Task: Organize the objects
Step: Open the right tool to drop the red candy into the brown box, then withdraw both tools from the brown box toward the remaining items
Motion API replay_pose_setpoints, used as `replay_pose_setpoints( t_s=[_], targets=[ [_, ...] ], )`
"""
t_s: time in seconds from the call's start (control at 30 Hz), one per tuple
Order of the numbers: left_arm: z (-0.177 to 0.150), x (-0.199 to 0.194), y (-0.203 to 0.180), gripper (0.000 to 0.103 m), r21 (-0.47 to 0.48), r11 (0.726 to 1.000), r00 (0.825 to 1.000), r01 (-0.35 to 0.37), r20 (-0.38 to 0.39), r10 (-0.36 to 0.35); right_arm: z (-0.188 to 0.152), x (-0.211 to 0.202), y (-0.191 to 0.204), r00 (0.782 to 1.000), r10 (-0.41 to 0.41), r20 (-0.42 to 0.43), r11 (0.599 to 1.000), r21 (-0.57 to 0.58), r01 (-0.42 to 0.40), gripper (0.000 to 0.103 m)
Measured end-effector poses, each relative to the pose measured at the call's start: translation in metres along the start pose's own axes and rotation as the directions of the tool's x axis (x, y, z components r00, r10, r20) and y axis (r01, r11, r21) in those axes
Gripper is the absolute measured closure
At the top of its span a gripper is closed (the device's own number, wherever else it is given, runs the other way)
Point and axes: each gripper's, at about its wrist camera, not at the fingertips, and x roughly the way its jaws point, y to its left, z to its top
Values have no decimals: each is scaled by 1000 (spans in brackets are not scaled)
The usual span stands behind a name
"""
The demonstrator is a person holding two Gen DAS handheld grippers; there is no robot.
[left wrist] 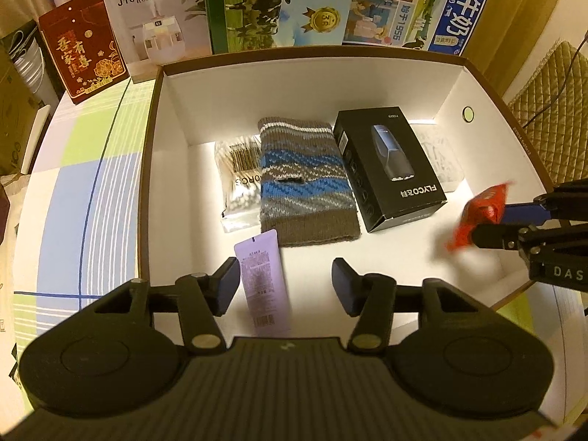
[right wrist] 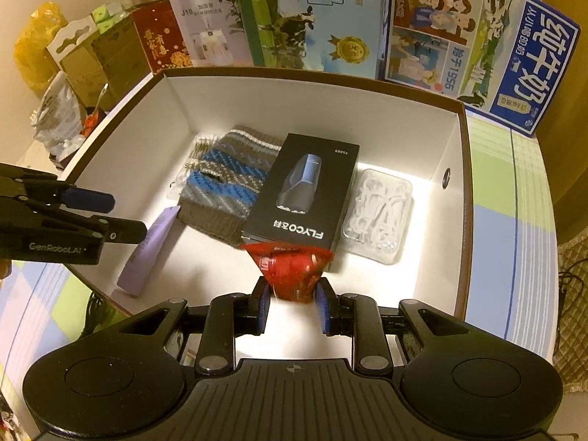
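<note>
Behind the desk (left wrist: 73, 191), cartons are standing in a row: a white one reading "J10 HUMIDIFIER" (left wrist: 154, 25), a red gift box (left wrist: 82, 58) and a blue milk carton (right wrist: 488, 55) printed "1955". An open white box (right wrist: 448, 136) is holding a black "FLYCO" carton (right wrist: 305, 191), a knitted sleeve (left wrist: 305, 180), cotton swabs (left wrist: 235, 180), a clear case (right wrist: 378, 217) and a lilac tube (left wrist: 261, 283). The right tongs (right wrist: 292, 303) are gripping a red packet (right wrist: 294, 268) above the box floor. The left tongs (left wrist: 284, 288), marked "GenRobot.AI", are hanging released over the tube.
</note>
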Motion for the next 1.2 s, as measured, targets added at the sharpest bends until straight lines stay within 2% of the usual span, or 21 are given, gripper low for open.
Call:
replay_pose_setpoints(
  t_s=[0.03,0.07,0.1,0.2,0.4,0.7,1.2],
  targets=[
    [0,-1,0,47,-2,1000,1000,-2,3,2,1,1,0,1000,-7,-5,1000,7,7,67],
    [0,-2,1,44,-2,1000,1000,-1,7,1,1,0,0,1000,-16,-2,1000,13,16,41],
    [0,-3,0,40,-2,1000,1000,0,11,0,1,-2,0,1000,-23,17,1000,16,23,25],
    [0,-8,1,30,-2,1000,1000,-2,23,2,0,-9,0,999,-9,43,1000,16,8,23],
    [1,-18,0,22,-6,1000,999,1,43,-1,-2,-17,0,998,-5,62,999,41,2,18],
    [-2,-37,-6,18,-5,1000,997,7,75,-6,-12,-32,-1,996,-7,92,997,78,0,15],
    [-18,-81,-12,18,-23,1000,990,14,141,-10,-31,-70,3,987,-10,162,992,126,-10,15]
  ],
)
